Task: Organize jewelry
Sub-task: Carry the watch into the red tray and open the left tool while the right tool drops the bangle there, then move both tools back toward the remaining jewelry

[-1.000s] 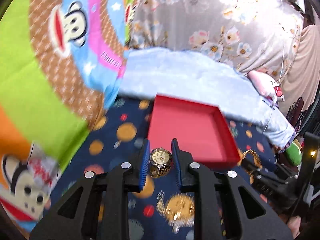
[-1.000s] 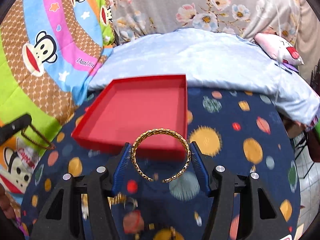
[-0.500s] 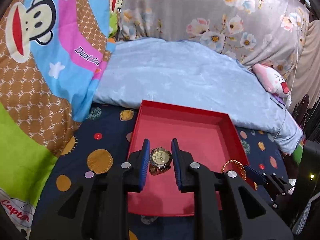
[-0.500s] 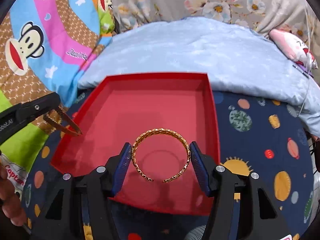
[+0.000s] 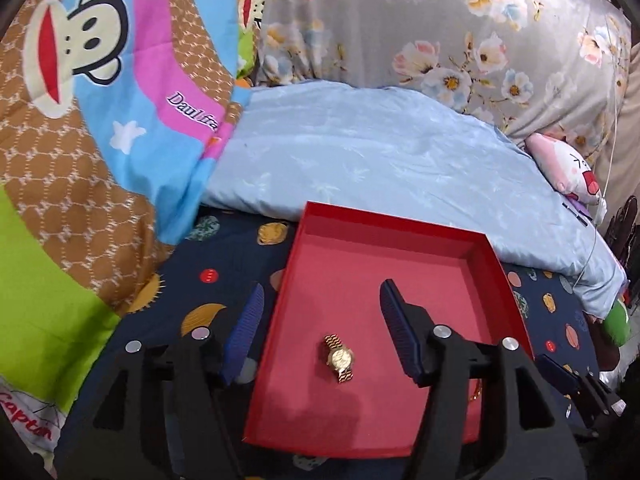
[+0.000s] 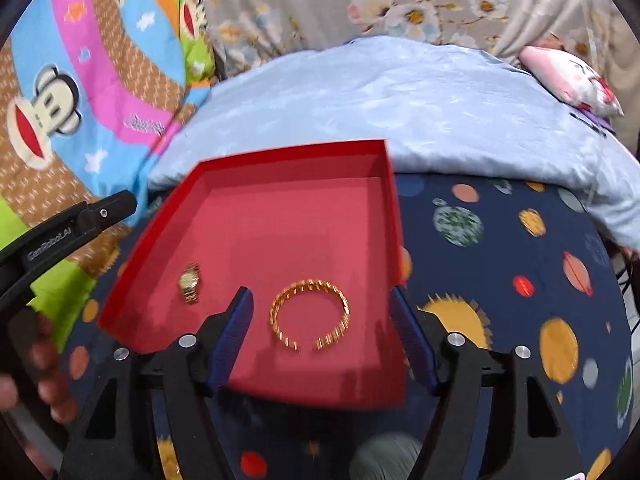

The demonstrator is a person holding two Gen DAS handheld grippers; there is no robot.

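A gold watch (image 5: pixel 339 358) lies on the floor of the red tray (image 5: pixel 384 228), between and below the spread fingers of my left gripper (image 5: pixel 320 320), which is open and empty. In the right wrist view the same watch (image 6: pixel 189 282) lies at the tray's (image 6: pixel 292 152) left side. A gold open bangle (image 6: pixel 309 314) lies on the tray floor between the fingers of my right gripper (image 6: pixel 322 322), which is open and empty above the tray's near edge. The left gripper's body (image 6: pixel 60 236) shows at the left.
The tray sits on a dark blue planet-print cloth (image 6: pixel 500 280). A light blue pillow (image 5: pixel 380 160) lies behind it. A monkey-print blanket (image 5: pixel 80 100) is at the left, a pink plush (image 5: pixel 568 168) at the far right. A floral curtain (image 5: pixel 440 20) hangs at the back.
Both grippers have opened. The watch has dropped from the left gripper and the bangle from the right gripper; both now lie in the red tray.
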